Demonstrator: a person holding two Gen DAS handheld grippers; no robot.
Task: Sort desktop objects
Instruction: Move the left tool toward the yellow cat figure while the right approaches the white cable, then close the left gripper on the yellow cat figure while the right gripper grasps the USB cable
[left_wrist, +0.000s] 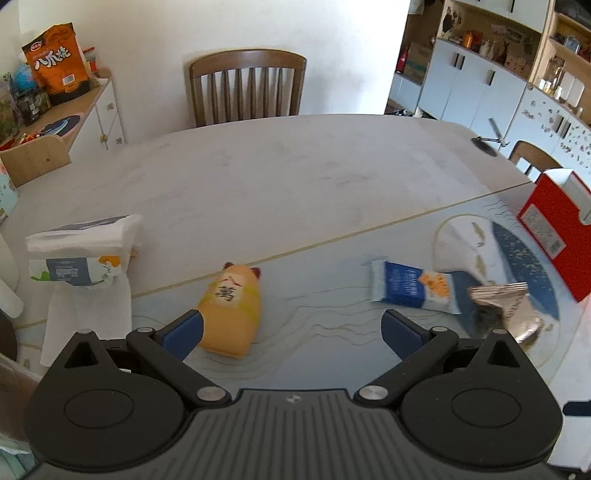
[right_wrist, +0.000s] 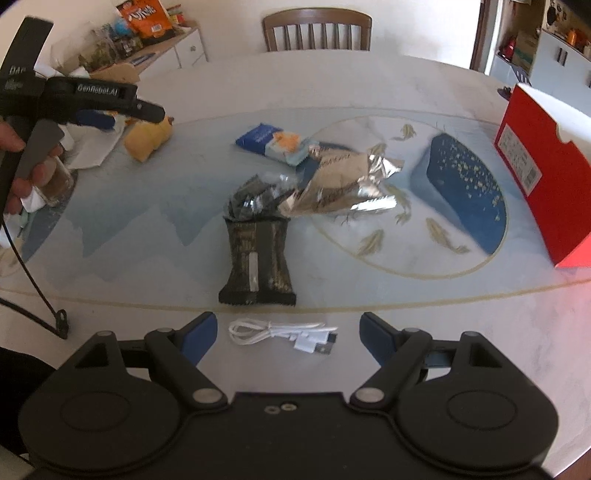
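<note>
My left gripper (left_wrist: 291, 334) is open and empty above the mat; an orange cat-shaped toy (left_wrist: 232, 314) lies just beyond its left finger. A blue-and-white snack packet (left_wrist: 413, 288) and a silver foil bag (left_wrist: 506, 306) lie to the right. My right gripper (right_wrist: 286, 332) is open and empty, with a coiled white USB cable (right_wrist: 280, 336) on the table between its fingers. Beyond it lie a black snack packet (right_wrist: 256, 258), the silver foil bag (right_wrist: 343, 184), the blue-and-white packet (right_wrist: 273, 142) and the orange toy (right_wrist: 147, 140). The left gripper's body (right_wrist: 85, 99) shows at upper left.
A red box (right_wrist: 543, 177) stands at the right edge, also in the left wrist view (left_wrist: 554, 229). A tissue pack (left_wrist: 81, 254) sits at the left. A printed mat (right_wrist: 147, 229) covers the table. A wooden chair (left_wrist: 247, 86) stands behind the table, a cluttered sideboard (left_wrist: 55, 99) at the left.
</note>
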